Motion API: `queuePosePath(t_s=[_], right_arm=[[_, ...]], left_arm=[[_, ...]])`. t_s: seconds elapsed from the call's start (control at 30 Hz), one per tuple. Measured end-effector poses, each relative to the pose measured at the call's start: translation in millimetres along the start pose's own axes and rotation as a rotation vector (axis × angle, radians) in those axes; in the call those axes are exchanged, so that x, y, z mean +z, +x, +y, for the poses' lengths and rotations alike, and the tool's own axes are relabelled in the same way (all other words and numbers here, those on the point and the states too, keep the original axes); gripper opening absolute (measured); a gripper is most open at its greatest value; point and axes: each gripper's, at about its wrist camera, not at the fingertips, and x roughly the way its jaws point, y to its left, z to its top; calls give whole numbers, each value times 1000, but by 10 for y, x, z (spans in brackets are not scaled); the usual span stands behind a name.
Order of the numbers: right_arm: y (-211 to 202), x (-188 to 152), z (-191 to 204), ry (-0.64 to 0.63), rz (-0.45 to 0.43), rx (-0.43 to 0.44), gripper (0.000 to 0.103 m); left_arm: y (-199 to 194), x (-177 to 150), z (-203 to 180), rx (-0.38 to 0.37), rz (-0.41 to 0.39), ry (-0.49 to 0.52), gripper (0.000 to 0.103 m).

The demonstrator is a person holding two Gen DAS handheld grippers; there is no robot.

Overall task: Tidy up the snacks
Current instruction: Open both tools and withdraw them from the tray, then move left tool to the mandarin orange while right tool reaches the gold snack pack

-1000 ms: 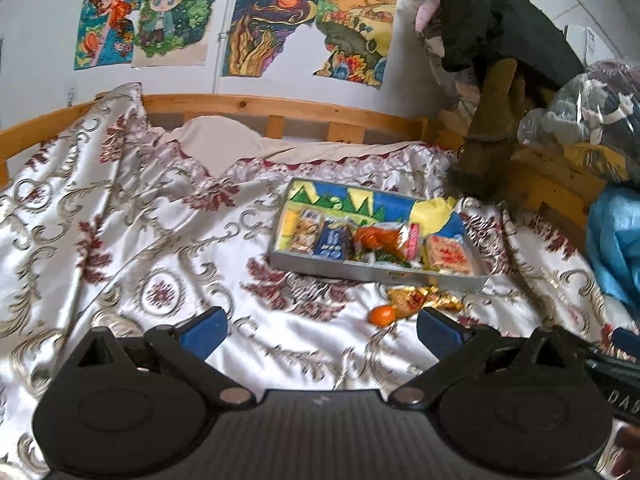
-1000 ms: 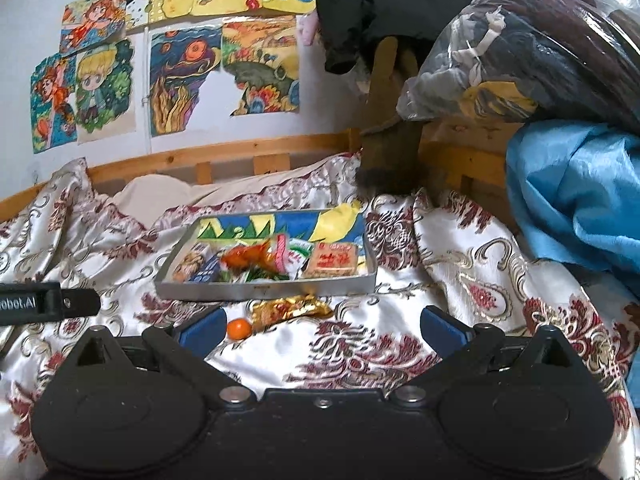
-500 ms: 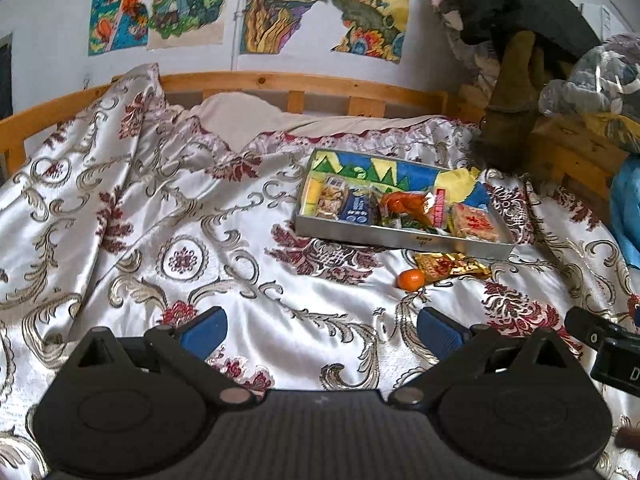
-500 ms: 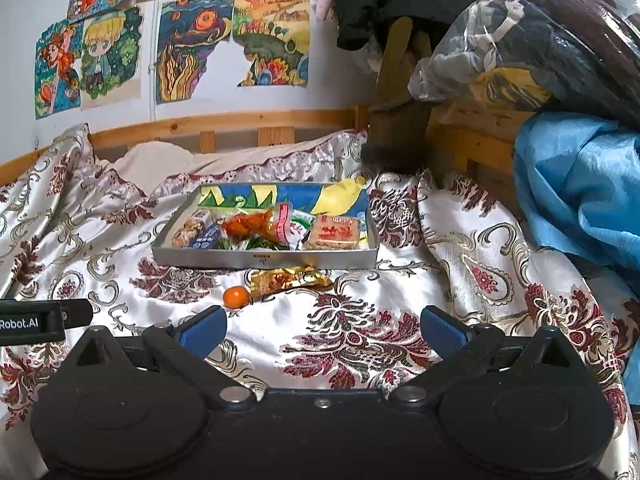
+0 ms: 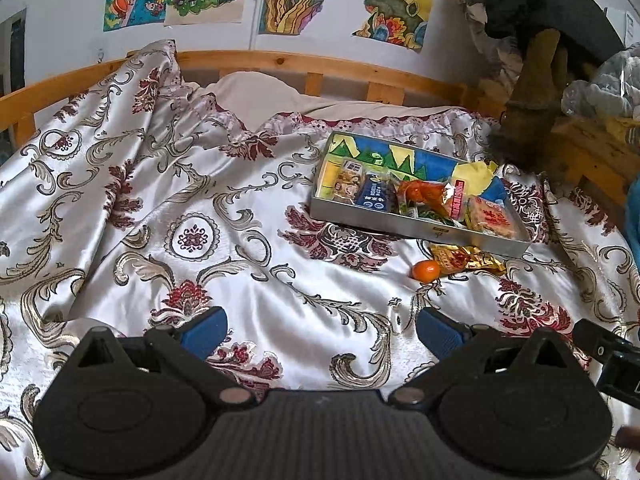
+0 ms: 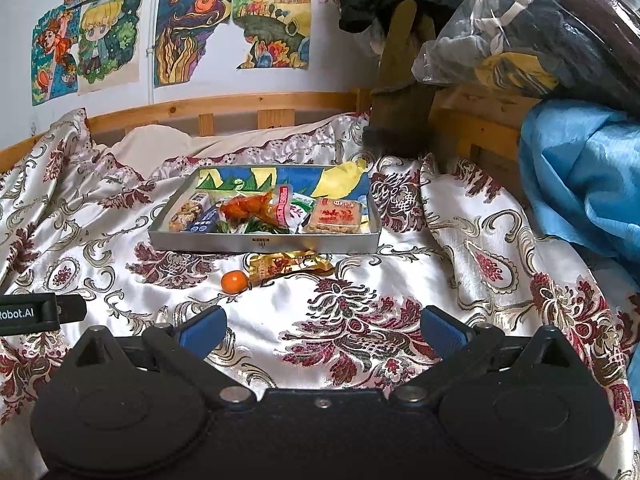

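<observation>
Both the left claw [image 5: 320, 326] and right claw [image 6: 322, 326] gape empty at frame bottom, since the gold packet [image 6: 286, 265] and orange ball [image 6: 234, 281] lie mid-frame outside the tray [image 6: 264, 243].

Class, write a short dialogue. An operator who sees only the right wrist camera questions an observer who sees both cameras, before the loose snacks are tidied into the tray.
Operator: I see only the side of the left gripper's body. Is it holding anything?
Observer: No. The left gripper is open, with only bedspread between its fingers.
Operator: An orange sweet and a gold packet lie in front of the tray. What sits at the tray's left end?
Observer: A yellow item lies against the left wall, beside the brown snack pack. Your view does not show it.
</observation>
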Motion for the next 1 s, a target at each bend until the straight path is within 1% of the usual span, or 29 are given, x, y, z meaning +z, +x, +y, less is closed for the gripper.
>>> queuePosePath(t_s=[0.23,0.37,0.47,0.6,0.73,0.9,1.0], right_arm=[[3,60,13,7,-7,29,102],[17,145,20,18,-19,38,102],[69,275,15,49,-21,51,102],[194,502,15,51,-34,53,102],[388,734,-23,62,-18,50,102],[613,976,-70,107,-8,42,102],[740,1019,-89,117,-6,35,102]], left_arm=[[70,54,27,14,-8,-8,103],[139,145,55,22,-15,-50,103],[203,246,69,6,-25,-84,103],[297,374,87,-3,-54,-95,103],[431,506,85,-23,-66,-113,103],[559,570,49,-27,-84,-101,103],[643,575,23,-28,-91,-73,103]])
